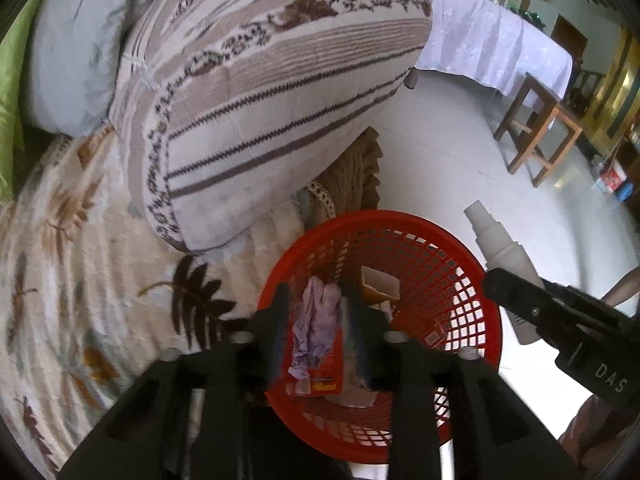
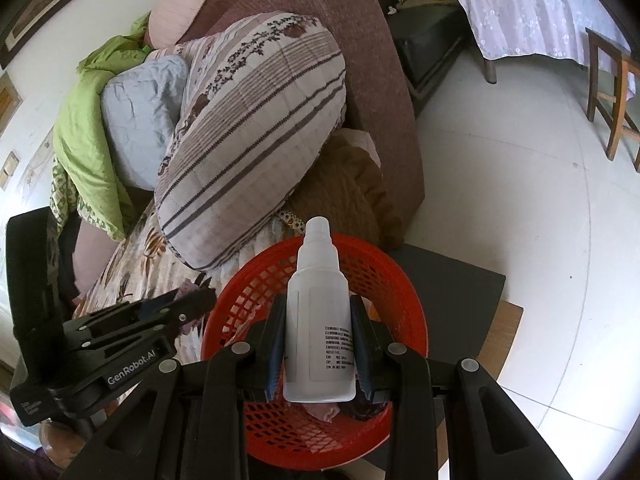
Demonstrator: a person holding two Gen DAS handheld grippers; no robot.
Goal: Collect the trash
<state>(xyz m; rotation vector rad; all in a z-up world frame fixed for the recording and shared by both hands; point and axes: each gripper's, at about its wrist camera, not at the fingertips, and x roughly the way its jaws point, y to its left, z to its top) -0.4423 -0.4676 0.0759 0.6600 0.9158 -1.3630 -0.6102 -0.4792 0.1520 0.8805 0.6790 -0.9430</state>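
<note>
A red mesh basket (image 1: 452,280) stands beside the sofa, with a small box and paper scraps inside; it also shows in the right wrist view (image 2: 384,276). My left gripper (image 1: 316,312) is shut on a crumpled pale purple tissue (image 1: 314,320) and holds it over the basket's left side. My right gripper (image 2: 318,336) is shut on a white plastic bottle (image 2: 320,320), nozzle pointing away, above the basket. That bottle shows in the left wrist view (image 1: 500,248) at the right, over the basket's rim.
A striped cushion (image 1: 260,92) and a grey pillow (image 1: 72,60) lie on the leaf-patterned sofa cover (image 1: 80,260). A green blanket (image 2: 88,128) lies behind. The basket rests on a dark low table (image 2: 456,292). A wooden stool (image 1: 536,132) and a cloth-covered table (image 1: 492,36) stand on the white tile floor.
</note>
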